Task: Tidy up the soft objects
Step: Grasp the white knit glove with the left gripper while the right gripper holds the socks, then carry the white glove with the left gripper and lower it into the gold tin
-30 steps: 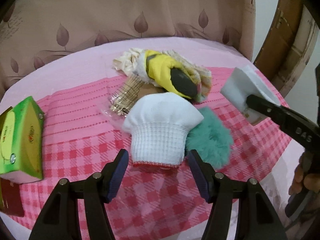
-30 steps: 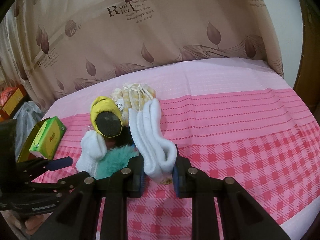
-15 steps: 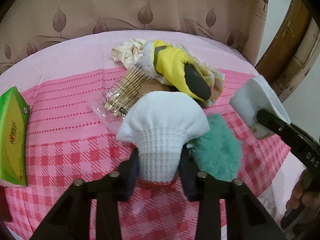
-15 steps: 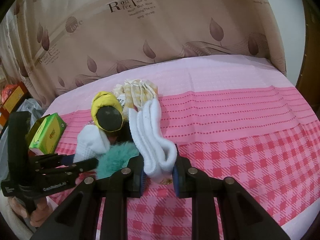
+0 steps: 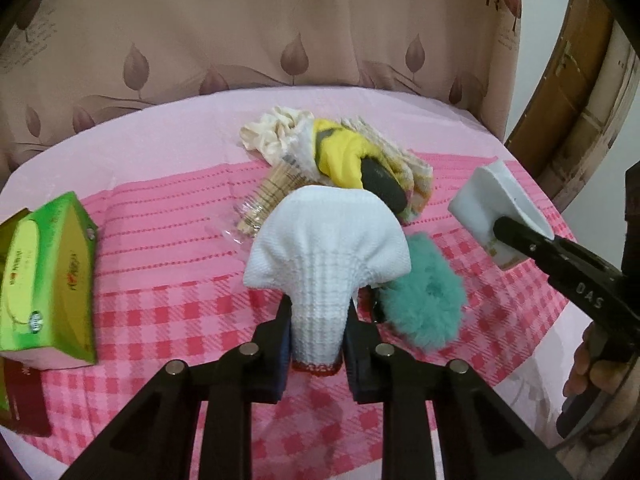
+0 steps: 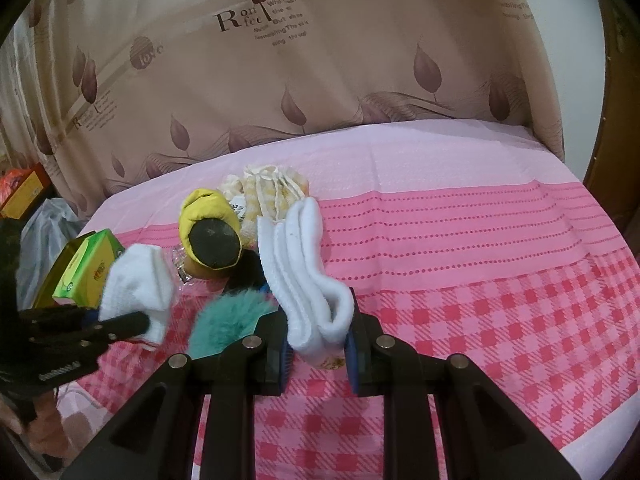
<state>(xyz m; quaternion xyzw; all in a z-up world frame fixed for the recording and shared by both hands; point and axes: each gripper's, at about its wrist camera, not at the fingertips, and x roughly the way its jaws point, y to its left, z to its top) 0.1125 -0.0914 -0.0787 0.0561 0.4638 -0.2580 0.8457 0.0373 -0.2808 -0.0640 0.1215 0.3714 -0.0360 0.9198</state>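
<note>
A white knitted sock (image 5: 326,248) with a red-trimmed cuff stands between the pads of my left gripper (image 5: 318,344). Its jaws are closing and pinch the cuff. In the right wrist view the same sock (image 6: 138,284) sits at the left gripper (image 6: 120,324), raised slightly off the cloth. My right gripper (image 6: 318,344) is shut on a folded white sock (image 6: 304,264), also seen in the left wrist view (image 5: 500,212). A teal fluffy piece (image 5: 424,300) lies right of the knitted sock. Behind it, a yellow soft item with a dark sole (image 5: 340,160) rests on a cream cloth (image 5: 276,136).
A green tissue box (image 5: 44,280) stands at the left edge of the pink checked bedspread (image 5: 160,320). A clear packet with brown stripes (image 5: 268,196) lies beside the pile. A beige leaf-print curtain (image 6: 320,80) hangs behind, and a wooden frame (image 5: 580,80) is at the right.
The left jaws went from wide open to pinching the knitted sock's cuff, and the sock now sits slightly higher. The right gripper and its folded sock have not moved.
</note>
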